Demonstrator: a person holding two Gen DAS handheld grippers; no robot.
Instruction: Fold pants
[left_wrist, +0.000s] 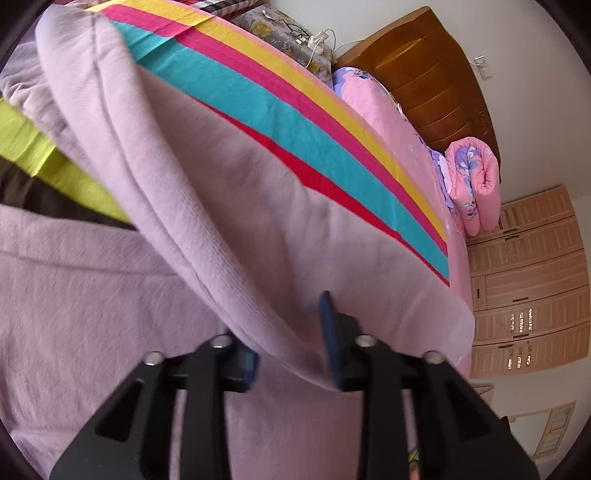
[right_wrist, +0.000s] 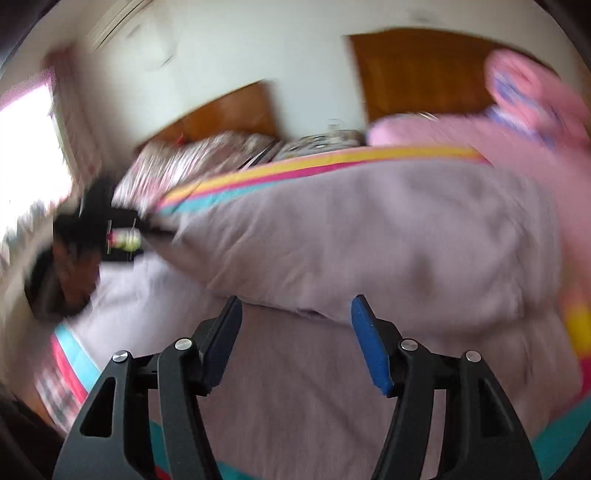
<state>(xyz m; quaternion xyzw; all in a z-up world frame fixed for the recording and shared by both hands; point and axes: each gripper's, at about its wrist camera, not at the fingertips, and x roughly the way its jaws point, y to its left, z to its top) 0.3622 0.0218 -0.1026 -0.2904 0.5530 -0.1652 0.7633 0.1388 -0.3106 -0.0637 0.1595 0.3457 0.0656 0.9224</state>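
Observation:
Pale lilac pants (left_wrist: 207, 206) lie on a striped sheet on the bed. In the left wrist view my left gripper (left_wrist: 291, 350) is shut on a folded edge of the pants, which drapes over the left finger and is lifted above a lower layer (left_wrist: 74, 295). In the blurred right wrist view my right gripper (right_wrist: 295, 332) is open and empty, just above the pants (right_wrist: 369, 240). A raised fold lies ahead of its blue pads (right_wrist: 369, 343). The other gripper (right_wrist: 110, 229) shows dark at the left, at the pants' far edge.
The striped sheet (left_wrist: 295, 122) of teal, red and yellow covers the bed. A pink rolled quilt (left_wrist: 476, 184) and a wooden headboard (left_wrist: 436, 85) are at the far end. A wardrobe (left_wrist: 528, 284) stands to the right. A lime and dark cloth (left_wrist: 44, 166) lies left.

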